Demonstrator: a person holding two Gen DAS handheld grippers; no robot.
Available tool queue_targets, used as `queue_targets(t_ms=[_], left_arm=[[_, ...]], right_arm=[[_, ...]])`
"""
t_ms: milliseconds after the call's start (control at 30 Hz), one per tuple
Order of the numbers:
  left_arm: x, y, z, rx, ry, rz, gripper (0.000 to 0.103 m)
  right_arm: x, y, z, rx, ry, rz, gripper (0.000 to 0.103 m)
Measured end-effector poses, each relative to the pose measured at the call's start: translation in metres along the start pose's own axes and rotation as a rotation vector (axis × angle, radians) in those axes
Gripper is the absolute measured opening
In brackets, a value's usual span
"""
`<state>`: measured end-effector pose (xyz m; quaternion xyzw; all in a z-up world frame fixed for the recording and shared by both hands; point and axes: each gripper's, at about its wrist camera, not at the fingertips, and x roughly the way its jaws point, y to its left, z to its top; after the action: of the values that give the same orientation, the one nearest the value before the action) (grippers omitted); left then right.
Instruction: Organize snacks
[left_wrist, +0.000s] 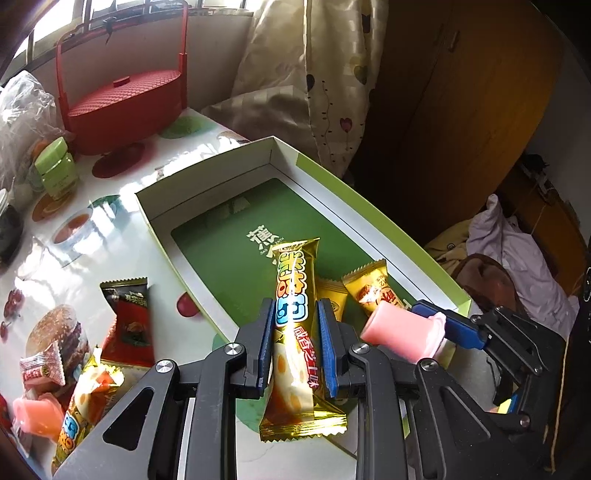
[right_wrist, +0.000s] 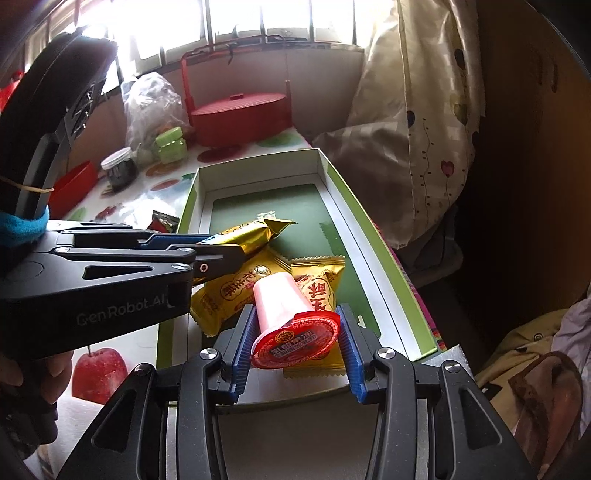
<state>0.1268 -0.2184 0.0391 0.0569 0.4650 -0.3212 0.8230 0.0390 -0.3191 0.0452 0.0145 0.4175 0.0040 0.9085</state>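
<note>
Two snacks held over the box

The left gripper (left_wrist: 294, 317) squeezes a gold snack bar (left_wrist: 294, 295). The right gripper (right_wrist: 297, 325) pinches a pink jelly cup (right_wrist: 284, 306), both above the green box (left_wrist: 376, 221).

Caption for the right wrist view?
Right tongs grip a pink jelly cup above the green box.

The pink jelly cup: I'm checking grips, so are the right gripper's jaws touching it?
Touching. The right wrist view shows the right gripper with both blue jaws pressed against the pink jelly cup beneath its red lid, no gap visible.
</note>
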Motion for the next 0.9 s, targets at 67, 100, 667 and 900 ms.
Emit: queue_targets(t_ms=[67, 100, 667, 900], left_arm=[[0.001, 0.0, 0.0, -0.001, 0.002, 0.0, 0.024], [0.001, 0.0, 0.0, -0.001, 0.001, 0.0, 0.024], [-0.002, 0.001, -0.001, -0.005, -0.001, -0.034, 0.041], [-0.015, 0.002, -0.004, -0.017, -0.027, -0.029, 0.045]], right_arm=[[0.001, 0.001, -0.001, -0.005, 0.004, -0.001, 0.042], [0.001, 0.002, 0.0, -0.01, 0.002, -0.003, 0.042], [0.001, 0.005, -0.002, -0.016, -0.001, -0.001, 0.053], [-0.006, 0.004, -0.001, 0.016, -0.015, 0.024, 0.056]])
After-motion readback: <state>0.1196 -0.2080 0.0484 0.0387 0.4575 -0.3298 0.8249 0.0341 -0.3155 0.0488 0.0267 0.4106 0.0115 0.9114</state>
